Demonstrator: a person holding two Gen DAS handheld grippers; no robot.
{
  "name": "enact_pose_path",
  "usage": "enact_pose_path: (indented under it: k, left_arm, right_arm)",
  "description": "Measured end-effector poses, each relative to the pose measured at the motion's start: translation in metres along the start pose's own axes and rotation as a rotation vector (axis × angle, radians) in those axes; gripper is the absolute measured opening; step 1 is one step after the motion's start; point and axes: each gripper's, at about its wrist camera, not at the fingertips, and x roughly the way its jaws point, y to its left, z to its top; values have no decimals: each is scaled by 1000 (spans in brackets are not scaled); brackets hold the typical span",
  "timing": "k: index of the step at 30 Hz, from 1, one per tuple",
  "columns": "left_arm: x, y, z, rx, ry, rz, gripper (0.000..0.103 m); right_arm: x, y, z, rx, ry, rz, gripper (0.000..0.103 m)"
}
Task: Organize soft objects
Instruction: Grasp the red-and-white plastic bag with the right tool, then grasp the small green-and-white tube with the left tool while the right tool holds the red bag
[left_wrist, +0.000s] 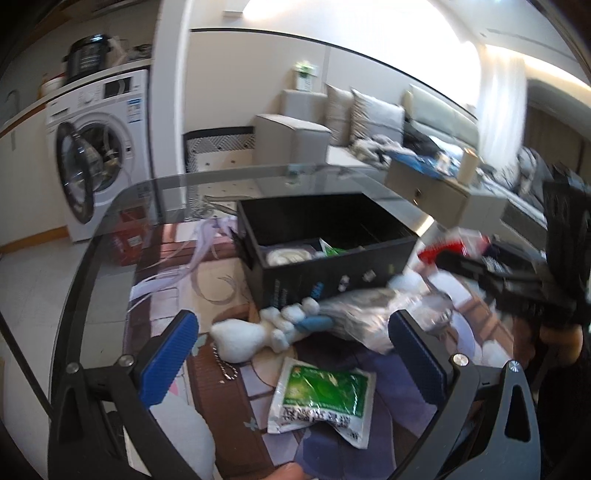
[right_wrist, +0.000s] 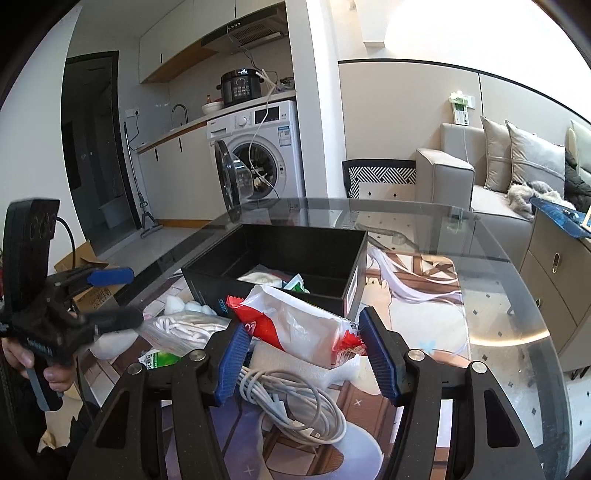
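An open black box (left_wrist: 332, 266) (right_wrist: 280, 266) stands on the glass table and holds a white item and a green packet. In the left wrist view my left gripper (left_wrist: 295, 354) is open above a white plush toy (left_wrist: 255, 332), a green-and-white pouch (left_wrist: 321, 398) and a clear bag (left_wrist: 373, 314). In the right wrist view my right gripper (right_wrist: 303, 354) is open around a red-and-white packet (right_wrist: 295, 325) without closing on it. A white cable coil (right_wrist: 295, 402) and a white foam piece lie under it.
The round glass table (right_wrist: 498, 332) has a printed mat under it. A washing machine (right_wrist: 258, 147) with its door open stands behind. A sofa (right_wrist: 498, 177) and a cabinet (right_wrist: 554, 277) are to the right. A cardboard box (right_wrist: 88, 280) sits on the floor.
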Motion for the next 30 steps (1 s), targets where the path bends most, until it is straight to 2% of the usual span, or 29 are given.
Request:
enact_pose_path:
  k: [5, 11, 14, 18, 25, 27, 29, 30]
  left_arm:
    - [5, -5, -7, 97, 88, -44, 103]
    - [10, -5, -16, 107, 159, -129, 103]
    - [8, -9, -18, 123, 166, -162, 103]
    - [14, -12, -24, 161, 209, -122, 103]
    - [27, -15, -37, 212, 289, -111, 103]
    - [32, -19, -41, 224, 308, -88, 103]
    - [39, -21, -45, 229, 330, -60, 103]
    - [39, -20, -44, 213, 325, -70, 103]
  right_arm:
    - [-7, 2, 4, -1, -17, -5, 61]
    - [-14, 3, 6, 1, -26, -8, 61]
    - [-12, 2, 6, 2, -25, -6, 61]
    - [-12, 3, 7, -1, -24, -3, 61]
    - [-11, 6, 7, -3, -15, -1, 61]
    - [-9, 6, 7, -5, -13, 1, 61]
    - [-9, 7, 7, -6, -12, 3, 61]
    - [-9, 6, 7, -6, -12, 2, 61]
